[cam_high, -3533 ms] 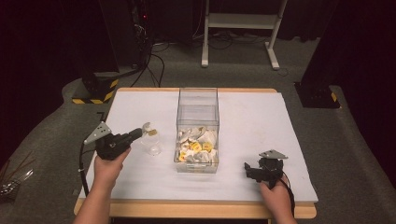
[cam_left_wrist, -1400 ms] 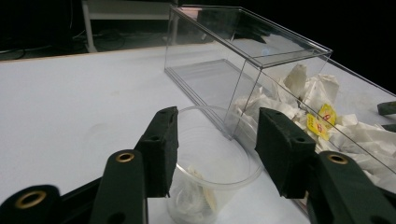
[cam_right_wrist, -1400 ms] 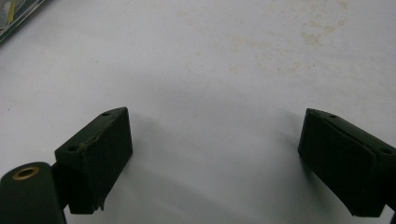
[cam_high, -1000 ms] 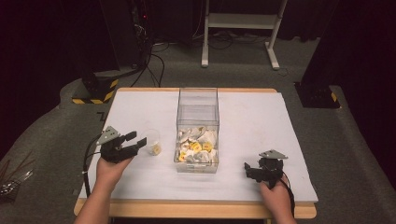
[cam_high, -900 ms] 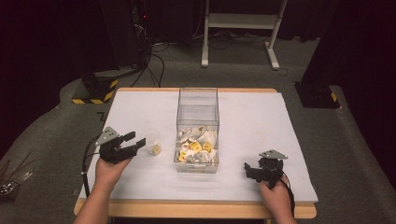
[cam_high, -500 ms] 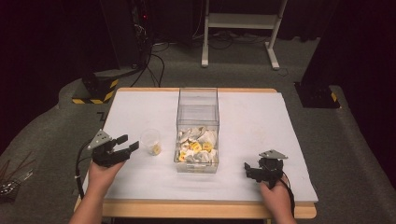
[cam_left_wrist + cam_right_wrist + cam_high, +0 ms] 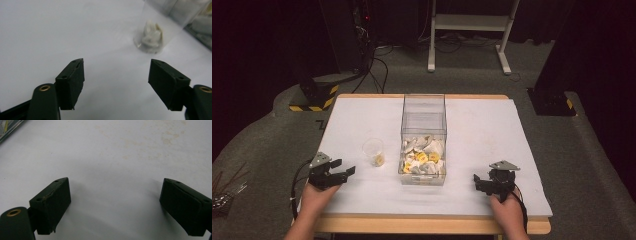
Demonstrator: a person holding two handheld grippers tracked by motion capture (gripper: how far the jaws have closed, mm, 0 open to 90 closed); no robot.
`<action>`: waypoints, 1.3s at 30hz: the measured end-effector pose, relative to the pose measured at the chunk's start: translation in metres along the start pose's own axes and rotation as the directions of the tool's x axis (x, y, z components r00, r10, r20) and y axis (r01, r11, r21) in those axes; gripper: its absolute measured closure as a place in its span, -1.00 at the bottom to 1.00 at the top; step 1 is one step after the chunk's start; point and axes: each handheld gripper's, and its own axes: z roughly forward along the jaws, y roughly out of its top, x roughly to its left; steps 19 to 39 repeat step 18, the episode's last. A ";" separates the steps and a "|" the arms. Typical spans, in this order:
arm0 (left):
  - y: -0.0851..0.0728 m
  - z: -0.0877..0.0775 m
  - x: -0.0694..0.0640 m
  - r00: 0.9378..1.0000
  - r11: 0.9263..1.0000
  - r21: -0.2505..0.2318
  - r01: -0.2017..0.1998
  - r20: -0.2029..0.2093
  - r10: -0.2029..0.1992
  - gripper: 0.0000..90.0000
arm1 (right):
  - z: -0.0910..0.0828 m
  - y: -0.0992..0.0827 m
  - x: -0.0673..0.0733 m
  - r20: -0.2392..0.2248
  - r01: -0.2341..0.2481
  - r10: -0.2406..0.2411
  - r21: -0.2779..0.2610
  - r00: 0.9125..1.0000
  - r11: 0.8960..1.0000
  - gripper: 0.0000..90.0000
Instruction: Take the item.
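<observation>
A small clear plastic cup (image 7: 373, 151) stands upright on the white table, left of the clear box (image 7: 424, 123); a white and yellow piece lies in its bottom (image 7: 151, 37). The box holds several white and yellow pieces (image 7: 422, 159). My left gripper (image 7: 343, 173) rests low at the table's front left, short of the cup and apart from it. Its jaws have just been opening, they stand wide, and nothing is between them (image 7: 116, 83). My right gripper (image 7: 480, 181) sits at the front right, open over bare table (image 7: 115, 205).
The white table top (image 7: 492, 130) has a wooden front edge. Dark floor with cables, a black stand with yellow-black stripes (image 7: 312, 97) and a white frame (image 7: 467, 30) lie beyond the far edge.
My left gripper has let go of the cup, drawn back toward the front left of the table and sunk lower, with its jaws wider. The cup stays beside the box. The right gripper has not moved.
</observation>
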 end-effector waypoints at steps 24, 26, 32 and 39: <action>-0.014 0.006 -0.013 0.994 0.994 0.086 -0.062 -0.088 0.070 -0.58 | 0.000 0.000 0.000 -0.001 -0.001 0.001 -0.001 1.000 1.000 -0.78; -0.014 0.006 -0.013 0.994 0.994 0.086 -0.062 -0.088 0.070 -0.58 | 0.000 0.000 0.000 -0.001 -0.001 0.001 -0.001 1.000 1.000 -0.78; -0.014 0.006 -0.013 0.994 0.994 0.086 -0.062 -0.088 0.070 -0.58 | 0.000 0.000 0.000 -0.001 -0.001 0.001 -0.001 1.000 1.000 -0.78; -0.014 0.006 -0.013 0.994 0.994 0.086 -0.062 -0.088 0.070 -0.58 | 0.000 0.000 0.000 -0.001 -0.001 0.001 -0.001 1.000 1.000 -0.78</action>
